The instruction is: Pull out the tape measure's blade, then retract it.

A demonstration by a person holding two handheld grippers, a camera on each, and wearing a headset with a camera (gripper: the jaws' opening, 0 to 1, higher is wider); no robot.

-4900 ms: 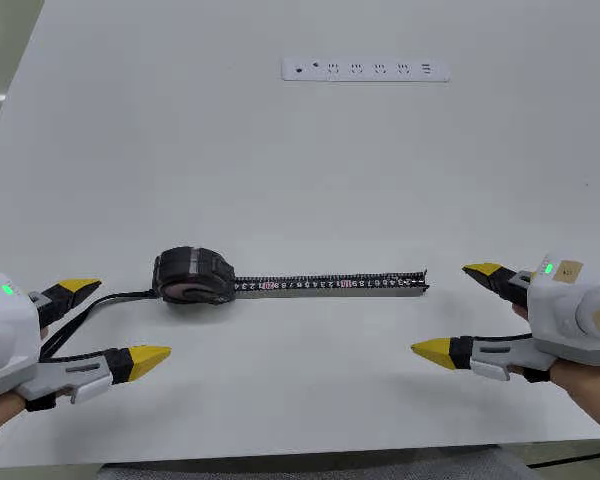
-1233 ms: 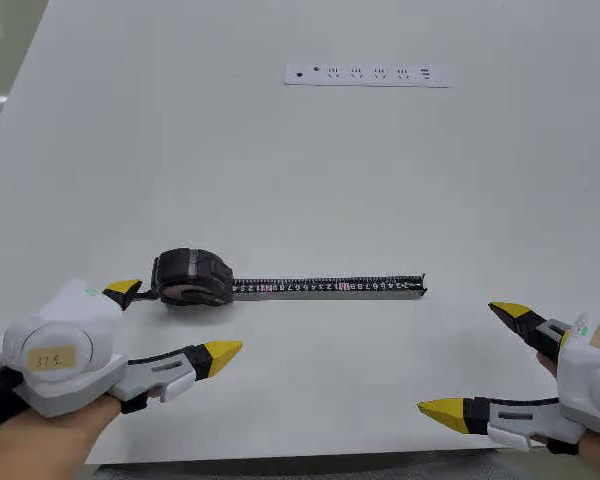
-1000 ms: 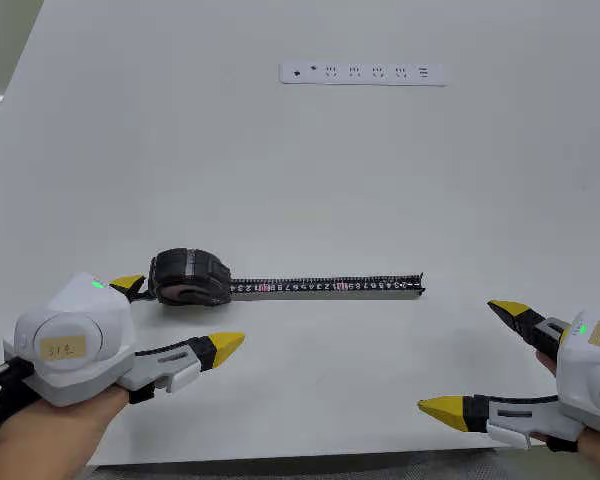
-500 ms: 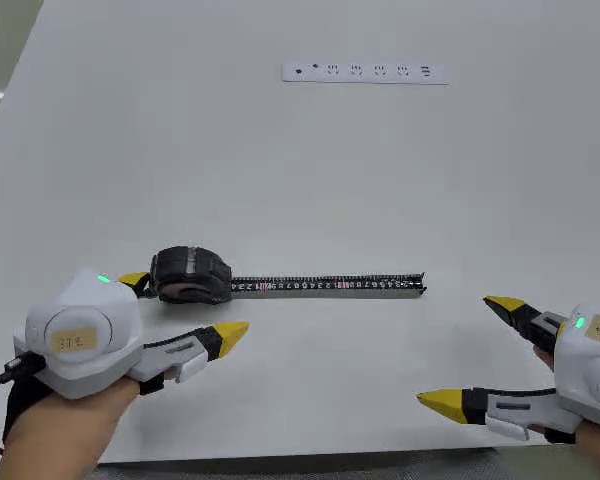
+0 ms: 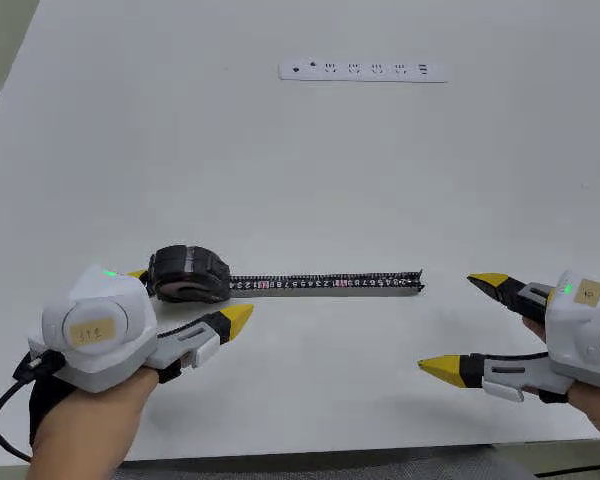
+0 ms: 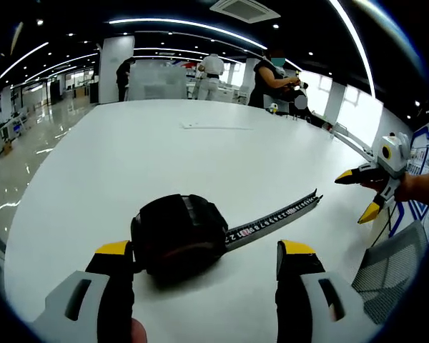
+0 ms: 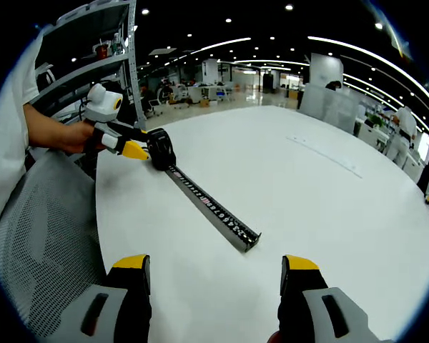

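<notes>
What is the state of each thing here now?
Blade: pulled out, lying on the table.
Case: on the table, not gripped.
Left gripper: open, jaws either side of the case.
Right gripper: open, empty, apart from the blade's tip.
Power strip: nothing plugged in.

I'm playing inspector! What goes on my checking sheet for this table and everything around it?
Surface: white table, flat and plain.
Job's things: tape measure case lies on the table, with its blade pulled out flat toward the right gripper.
Clutter: a white power strip at the far side.
Grippers: left gripper open, jaws either side of the case; right gripper open, short of the blade's tip, holding nothing.
Cables: a black cable loops down behind the left gripper.
Surroundings: people standing beyond the table, shelves, a mesh chair.
</notes>
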